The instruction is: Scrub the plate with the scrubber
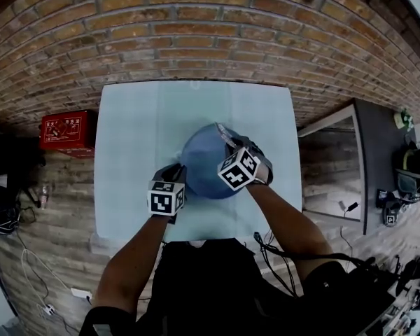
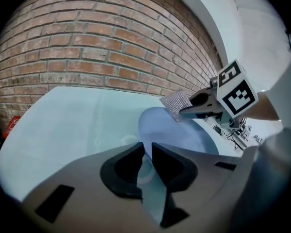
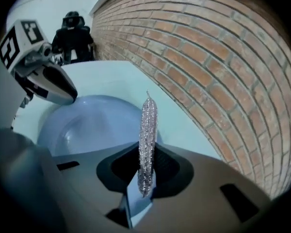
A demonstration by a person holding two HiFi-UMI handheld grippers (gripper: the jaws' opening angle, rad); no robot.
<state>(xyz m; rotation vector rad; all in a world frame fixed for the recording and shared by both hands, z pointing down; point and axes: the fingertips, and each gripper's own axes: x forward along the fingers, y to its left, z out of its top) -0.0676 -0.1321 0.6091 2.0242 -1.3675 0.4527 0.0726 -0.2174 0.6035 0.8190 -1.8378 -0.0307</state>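
Left tongs (image 2: pixel 147 154) nipped on near rim of plate (image 2: pixel 177 130), prob. steadying it on tabletop (image 1: pixel 129 152). Right tongs (image 3: pixel 146 171) pinch scrubber (image 3: pixel 148 125) edge-on; plate lies just below-left of them, ready for scrubbing.

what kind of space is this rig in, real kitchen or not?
Probably a makeshift workroom or lab, not a kitchen: bare brick wall, a pale covered table with a blue plate on it, and loose cables on the wood floor.
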